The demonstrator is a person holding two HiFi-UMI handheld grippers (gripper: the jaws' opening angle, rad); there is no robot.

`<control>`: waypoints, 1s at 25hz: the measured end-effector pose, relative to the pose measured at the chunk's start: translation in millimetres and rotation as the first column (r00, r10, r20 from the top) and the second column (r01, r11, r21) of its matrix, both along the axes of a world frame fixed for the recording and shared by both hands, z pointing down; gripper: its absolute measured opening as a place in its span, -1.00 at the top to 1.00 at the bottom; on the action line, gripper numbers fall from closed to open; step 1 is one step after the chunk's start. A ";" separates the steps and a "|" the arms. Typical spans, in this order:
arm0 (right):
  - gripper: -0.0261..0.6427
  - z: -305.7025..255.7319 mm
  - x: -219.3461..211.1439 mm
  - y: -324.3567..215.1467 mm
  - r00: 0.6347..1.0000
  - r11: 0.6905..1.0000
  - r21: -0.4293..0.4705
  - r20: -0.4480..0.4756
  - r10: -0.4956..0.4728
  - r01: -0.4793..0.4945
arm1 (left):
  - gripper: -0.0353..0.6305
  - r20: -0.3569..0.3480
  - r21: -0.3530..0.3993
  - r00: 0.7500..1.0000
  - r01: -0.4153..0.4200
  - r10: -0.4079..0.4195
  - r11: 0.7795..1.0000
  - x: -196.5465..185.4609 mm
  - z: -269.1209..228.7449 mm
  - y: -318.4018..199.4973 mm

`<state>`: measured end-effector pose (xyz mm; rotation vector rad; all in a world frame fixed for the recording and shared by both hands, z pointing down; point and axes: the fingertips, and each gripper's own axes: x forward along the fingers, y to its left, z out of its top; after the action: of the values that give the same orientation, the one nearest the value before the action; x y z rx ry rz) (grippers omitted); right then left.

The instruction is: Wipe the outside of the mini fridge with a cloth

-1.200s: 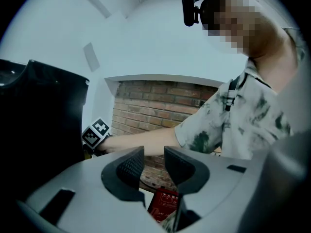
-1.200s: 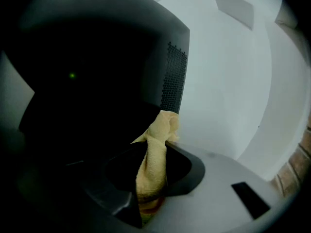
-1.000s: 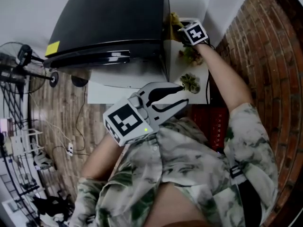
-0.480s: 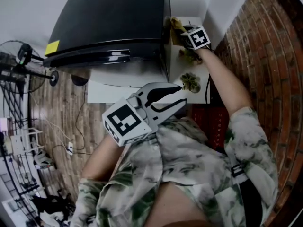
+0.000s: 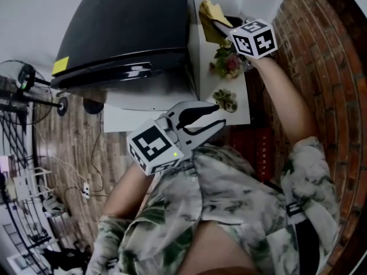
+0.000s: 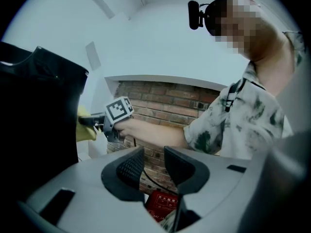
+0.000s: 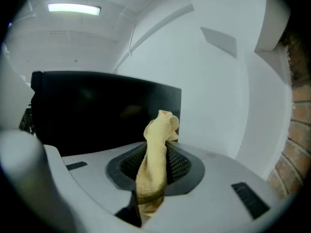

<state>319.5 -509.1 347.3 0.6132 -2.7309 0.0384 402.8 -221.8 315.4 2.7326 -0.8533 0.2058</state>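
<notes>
The right hand-held gripper (image 7: 154, 160) is clamped on a yellow cloth (image 7: 158, 130). The cloth is bunched between the jaws, with its end sticking out past the tips and a tail hanging below them. Straight ahead of this gripper is the black fridge (image 7: 97, 110), and the cloth end sits at the fridge's right edge. In the head view the cloth (image 5: 208, 13) lies just beside the fridge's (image 5: 132, 30) side wall near the back corner; whether they touch cannot be told. Below the right hand-held gripper (image 5: 214, 24) a flower bunch (image 5: 228, 62) rests on a white surface (image 5: 243, 105).

The left hand-held gripper (image 6: 154, 165) has its jaws apart with nothing between them. It is held well back from the fridge, close to the person's shirt (image 5: 241, 193). A brick wall (image 5: 321, 67) runs along the right.
</notes>
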 end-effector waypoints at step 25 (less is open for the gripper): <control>0.64 72.6 -29.1 49.7 0.995 0.994 -0.062 -0.046 -0.089 0.086 | 0.53 0.003 -0.038 0.998 0.067 -0.067 0.997 -3.6 7.7 7.4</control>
<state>290.4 -459.4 419.9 0.4705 -2.6955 0.0828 399.2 -214.5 323.2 2.6641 -0.9296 0.2091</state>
